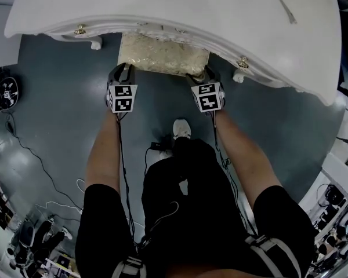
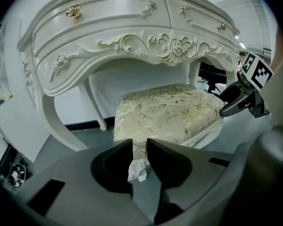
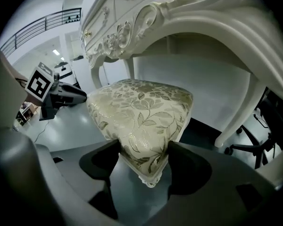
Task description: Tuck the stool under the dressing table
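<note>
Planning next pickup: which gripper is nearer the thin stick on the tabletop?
Right. The right gripper clamps the stool corner nearer the stick; the left gripper pinches the opposite corner.

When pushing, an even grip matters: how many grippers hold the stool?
2. The left gripper pinches the near-left cushion corner of the stool; the right gripper clamps its near-right corner. Neither is hidden.
</note>
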{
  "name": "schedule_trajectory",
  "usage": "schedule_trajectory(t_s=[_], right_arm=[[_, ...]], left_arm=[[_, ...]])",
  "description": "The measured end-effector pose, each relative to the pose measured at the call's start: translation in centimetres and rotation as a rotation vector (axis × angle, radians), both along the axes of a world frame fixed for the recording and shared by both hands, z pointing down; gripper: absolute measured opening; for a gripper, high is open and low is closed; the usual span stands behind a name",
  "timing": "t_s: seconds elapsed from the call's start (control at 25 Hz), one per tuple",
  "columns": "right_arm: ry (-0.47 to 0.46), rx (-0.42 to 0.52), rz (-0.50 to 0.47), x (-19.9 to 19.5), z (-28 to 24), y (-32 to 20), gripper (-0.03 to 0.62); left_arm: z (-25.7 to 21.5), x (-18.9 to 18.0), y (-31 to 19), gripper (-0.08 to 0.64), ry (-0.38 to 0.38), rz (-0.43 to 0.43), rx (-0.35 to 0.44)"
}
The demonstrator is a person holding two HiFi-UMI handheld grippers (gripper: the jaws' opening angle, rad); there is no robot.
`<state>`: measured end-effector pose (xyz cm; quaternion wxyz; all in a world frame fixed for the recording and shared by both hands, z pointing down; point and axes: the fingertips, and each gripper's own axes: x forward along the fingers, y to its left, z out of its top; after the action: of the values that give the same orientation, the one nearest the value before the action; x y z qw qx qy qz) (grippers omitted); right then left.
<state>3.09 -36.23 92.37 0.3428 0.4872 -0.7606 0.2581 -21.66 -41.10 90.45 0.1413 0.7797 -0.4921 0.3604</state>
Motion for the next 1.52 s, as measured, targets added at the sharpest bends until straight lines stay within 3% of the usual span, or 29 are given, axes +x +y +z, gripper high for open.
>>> schedule_trajectory(t_s=[0.16,0.24,0.28,0.36,0.4,0.64,0.84,1.0,1.24,1.52], right_arm=[[-0.025,0.024,0.018,0.3,-0.1,-0.2,0.354],[-0.038,0.039,0.035,0.4,-0.6,0.3,0.357],[-0.042,0.057,0.05,0.5,-1.3,0.6,0.338],[-0.068,0.119,0.083,0.3,-3.9,1.2,0.22],[-0.094,0.151,0.094,-0.1,-5.7,1.7,0.203],[-0.198,0.358,0.134,-1.7,-21.2,6.6,0.095],[-0.266,0.514,0.199,-2.6,-37.2,14.1,0.017],[-0.274,0.626,0.194,-2.9,-48.7,19.0,0.017],[-0.279,0.677,0.152,-3.3,-61.5,25.9,0.015],[-0.272,0.795,0.16,-2.1,-71.1,30.7,0.014]], left_arm=[[-0.1,0.0,0.0,0.091,0.009,-0.002,-0.004],[-0.6,0.3,1.0,0.154,0.018,0.018,-0.014],[-1.2,0.6,1.5,0.158,0.016,0.039,-0.008],[-3.1,1.2,2.7,0.158,0.012,0.07,0.013],[-4.6,1.4,3.4,0.158,0.021,0.073,0.025],[-19.5,3.0,8.8,0.08,0.186,-0.015,0.164],[-33.9,3.2,17.7,0.026,0.303,-0.06,0.233],[-44.5,3.6,23.3,0.021,0.318,-0.037,0.288],[-59.2,4.5,30.7,0.02,0.334,-0.023,0.376],[-67.8,4.9,36.9,0.02,0.36,-0.066,0.411]])
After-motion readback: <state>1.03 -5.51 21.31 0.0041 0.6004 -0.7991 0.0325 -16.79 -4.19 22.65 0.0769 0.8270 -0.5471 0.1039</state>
